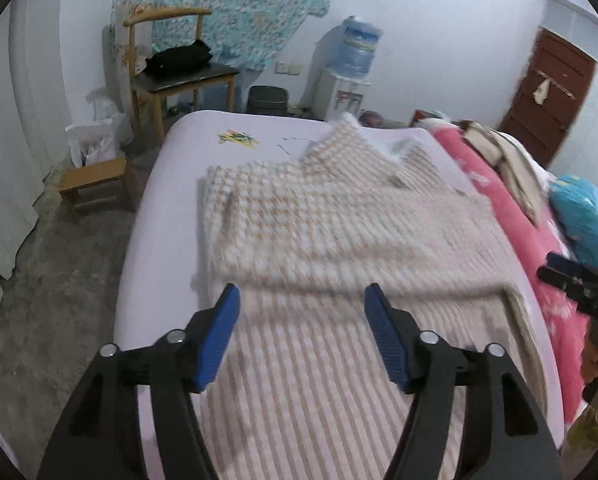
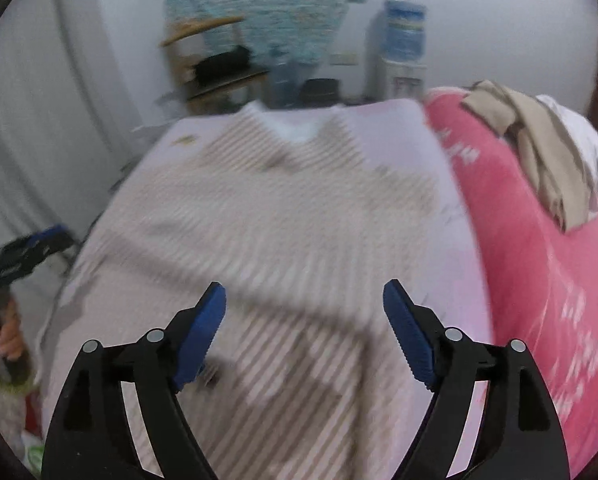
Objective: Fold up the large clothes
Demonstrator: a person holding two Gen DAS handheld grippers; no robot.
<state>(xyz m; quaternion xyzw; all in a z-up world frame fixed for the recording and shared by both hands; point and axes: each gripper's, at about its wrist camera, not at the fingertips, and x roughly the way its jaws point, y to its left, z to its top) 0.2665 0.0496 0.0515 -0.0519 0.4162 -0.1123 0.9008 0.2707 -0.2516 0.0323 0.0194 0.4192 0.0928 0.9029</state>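
Note:
A large beige-and-white checked garment (image 1: pixel 331 232) lies spread on the pale lilac bed (image 1: pixel 171 152), its collar toward the far end and its sleeves folded across the body. My left gripper (image 1: pixel 301 294) is open and empty, hovering over the garment's near half. My right gripper (image 2: pixel 303 290) is open and empty above the same garment (image 2: pixel 283 216), which is blurred in the right wrist view. The right gripper also shows at the right edge of the left wrist view (image 1: pixel 575 280), and the left one at the left edge of the right wrist view (image 2: pixel 23 252).
A pink quilt (image 2: pixel 539 280) runs along the bed's right side with beige clothes (image 2: pixel 539 148) and a blue item (image 1: pixel 583 216) on it. Beyond the bed stand a wooden chair (image 1: pixel 179 76), a small stool (image 1: pixel 95 184), a bin (image 1: pixel 267 100) and a water dispenser (image 1: pixel 351 76). A brown door (image 1: pixel 547 96) is at the far right.

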